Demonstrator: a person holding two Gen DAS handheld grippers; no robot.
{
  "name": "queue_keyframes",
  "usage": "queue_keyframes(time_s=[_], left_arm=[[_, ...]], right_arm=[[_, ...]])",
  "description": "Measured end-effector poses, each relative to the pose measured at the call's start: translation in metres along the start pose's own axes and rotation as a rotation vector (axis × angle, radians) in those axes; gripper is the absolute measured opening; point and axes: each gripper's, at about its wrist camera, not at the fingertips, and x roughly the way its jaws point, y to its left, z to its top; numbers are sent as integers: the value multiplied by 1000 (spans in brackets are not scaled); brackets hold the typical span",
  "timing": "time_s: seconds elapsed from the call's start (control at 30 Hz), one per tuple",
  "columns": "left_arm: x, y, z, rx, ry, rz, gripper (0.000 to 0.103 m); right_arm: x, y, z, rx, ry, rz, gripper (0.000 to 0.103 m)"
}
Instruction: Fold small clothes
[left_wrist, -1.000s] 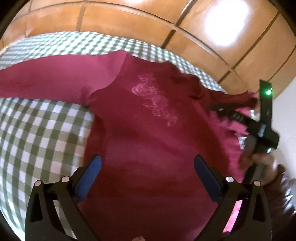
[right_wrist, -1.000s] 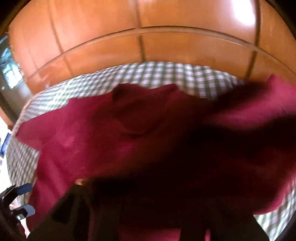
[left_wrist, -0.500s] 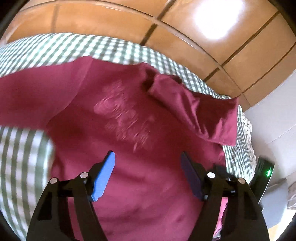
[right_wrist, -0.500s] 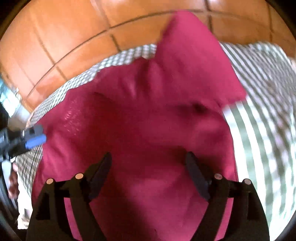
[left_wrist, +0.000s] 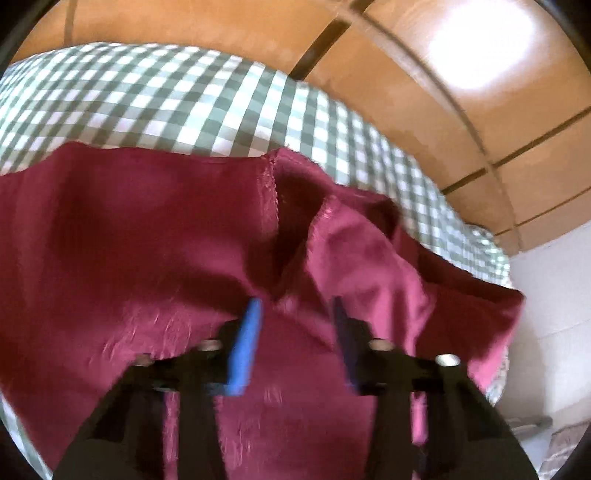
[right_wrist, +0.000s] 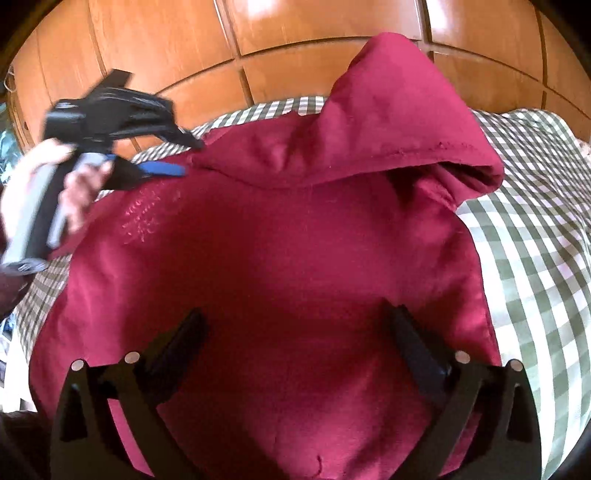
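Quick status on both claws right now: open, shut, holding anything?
Left claw: partly open, down at the maroon shirt; whether it pinches fabric cannot be told.
Right claw: wide open over the shirt, holding nothing.

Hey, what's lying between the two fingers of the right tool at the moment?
Only the maroon shirt: in the right wrist view, the right tool is open with bare fabric filling the gap between its fingers, nothing else on that stretch.
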Motion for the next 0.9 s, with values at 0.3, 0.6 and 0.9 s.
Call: queue_keyframes(time_s=[0.3, 0.6, 0.9], left_arm=[[-75, 0, -3, 4, -231, -90, 5], [-121, 49, -31, -31, -308, 7, 5], [-118, 69, -55, 0, -311, 57, 5]], right_arm=[[6, 6, 2, -13, -6, -6, 101], [-4, -1, 20, 54, 73, 54, 98], [-27, -17, 104, 114, -102, 44, 82]])
